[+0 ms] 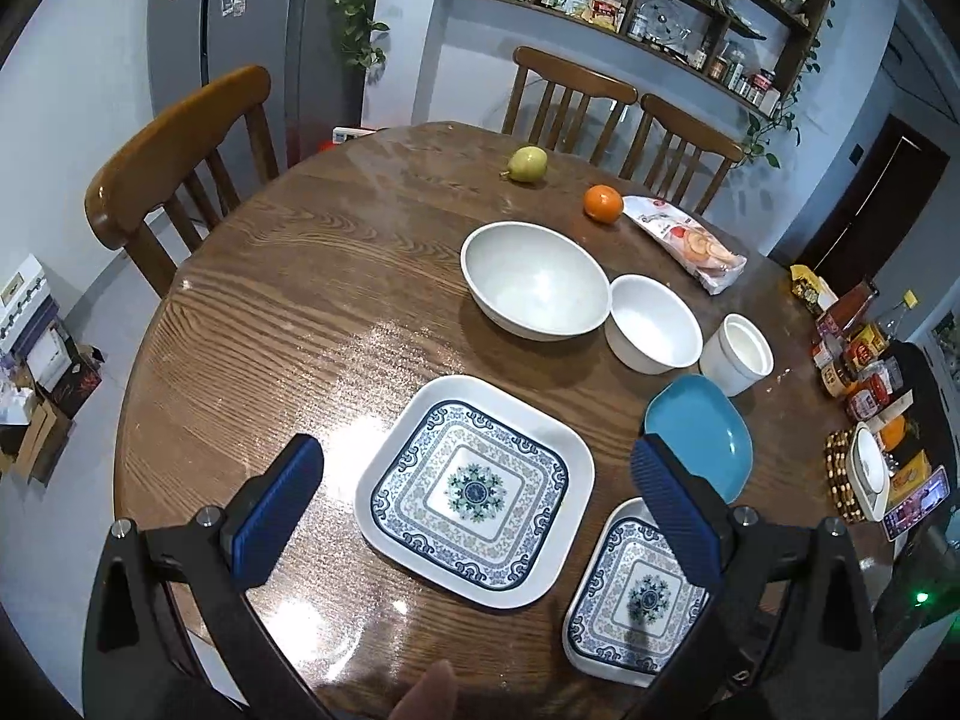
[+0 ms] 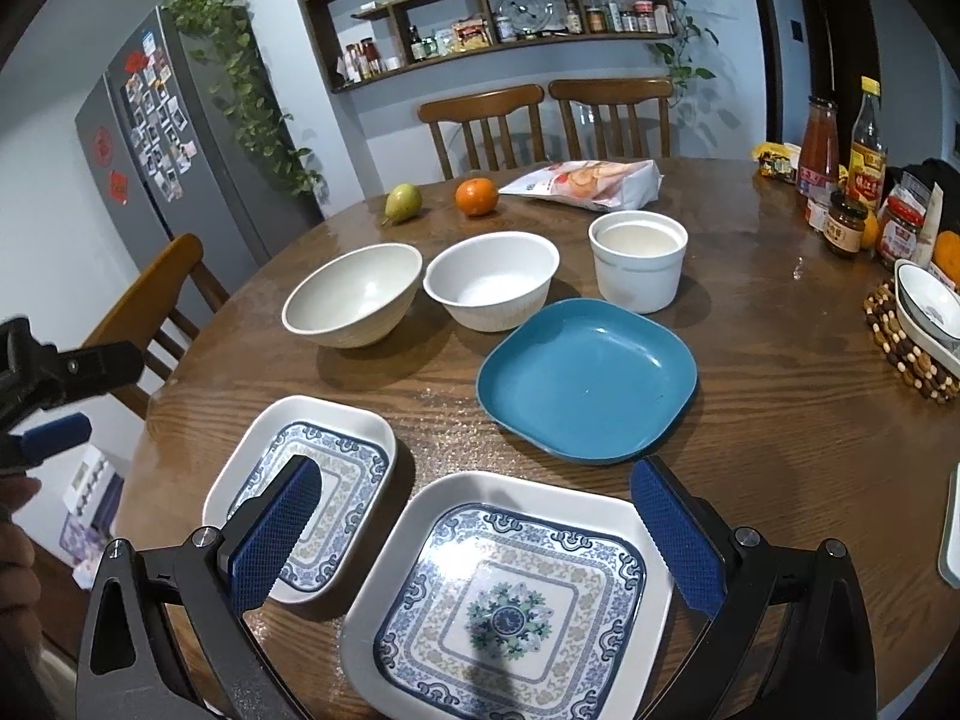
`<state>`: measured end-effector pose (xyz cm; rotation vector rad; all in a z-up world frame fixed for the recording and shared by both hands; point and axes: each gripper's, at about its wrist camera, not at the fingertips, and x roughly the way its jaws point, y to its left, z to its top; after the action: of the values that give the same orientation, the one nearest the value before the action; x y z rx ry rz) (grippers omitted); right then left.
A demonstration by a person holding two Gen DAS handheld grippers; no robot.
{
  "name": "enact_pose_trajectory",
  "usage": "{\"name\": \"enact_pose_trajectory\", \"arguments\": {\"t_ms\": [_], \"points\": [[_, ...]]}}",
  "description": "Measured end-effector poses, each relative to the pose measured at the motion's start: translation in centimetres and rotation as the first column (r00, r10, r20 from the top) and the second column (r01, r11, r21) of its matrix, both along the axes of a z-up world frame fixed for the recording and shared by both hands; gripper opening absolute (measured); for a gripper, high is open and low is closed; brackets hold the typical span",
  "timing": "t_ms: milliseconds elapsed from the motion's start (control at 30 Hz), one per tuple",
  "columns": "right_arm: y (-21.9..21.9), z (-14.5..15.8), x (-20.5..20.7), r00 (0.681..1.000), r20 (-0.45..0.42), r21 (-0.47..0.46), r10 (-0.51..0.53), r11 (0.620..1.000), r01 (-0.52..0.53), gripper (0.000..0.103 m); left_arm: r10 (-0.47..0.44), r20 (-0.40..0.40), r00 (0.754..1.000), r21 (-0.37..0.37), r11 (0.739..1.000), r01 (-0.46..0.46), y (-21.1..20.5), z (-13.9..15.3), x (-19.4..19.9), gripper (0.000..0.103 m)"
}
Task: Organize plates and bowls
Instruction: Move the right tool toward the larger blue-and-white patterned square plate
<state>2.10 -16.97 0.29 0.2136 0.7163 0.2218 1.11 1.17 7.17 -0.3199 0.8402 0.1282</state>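
Left gripper [image 1: 477, 513] wide open, holding nothing, hovering over the big patterned plate [image 1: 474, 492]; its blue pads [image 1: 279, 516] sit either side of that plate, above it. Right gripper [image 2: 474, 540] also wide open and empty, hovering over the near edge of the same big patterned plate [image 2: 510, 606].

Landmark is the big patterned plate, positions as seen from the left wrist view. It lies flat on the round wooden counter [image 1: 270, 312], near the front edge. Small patterned plate [image 1: 636, 594] lies just right of it, close but not touching, partly hidden behind the left gripper's right finger. Blue plate [image 1: 702, 432] sits to the right and a bit behind, empty. Large white bowl [image 1: 534, 279] stands behind the big plate, upright, empty. Medium white bowl [image 1: 654, 324] is behind and right, right beside the large bowl; contact unclear. White cup-like pot [image 1: 738, 354] is further right of that, just behind the blue plate. Pear [image 1: 528, 163], orange [image 1: 603, 203] and snack bag [image 1: 690, 240] lie well behind the bowls, toward the far edge. Jars and bottles [image 1: 858, 366] crowd the far right edge. Wooden chairs [image 1: 180, 168] stand around the counter.
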Motion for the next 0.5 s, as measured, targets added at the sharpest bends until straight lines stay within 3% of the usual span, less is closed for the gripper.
{"name": "enact_pose_trajectory", "arguments": {"t_ms": [333, 500], "points": [[0.8, -0.4, 0.2, 1.0, -0.008, -0.026, 0.008, 1.0, -0.008, 0.103, -0.004, 0.025, 1.0, 0.018, 1.0, 0.004, 0.0, 0.2, 0.3, 0.102], [1.4, -0.4, 0.4, 1.0, -0.007, -0.046, 0.015, 0.999, -0.015, 0.103, -0.058, 0.031, 0.998, -0.002, 0.998, 0.059, -0.3, -1.2, 0.7, 0.102]]}}
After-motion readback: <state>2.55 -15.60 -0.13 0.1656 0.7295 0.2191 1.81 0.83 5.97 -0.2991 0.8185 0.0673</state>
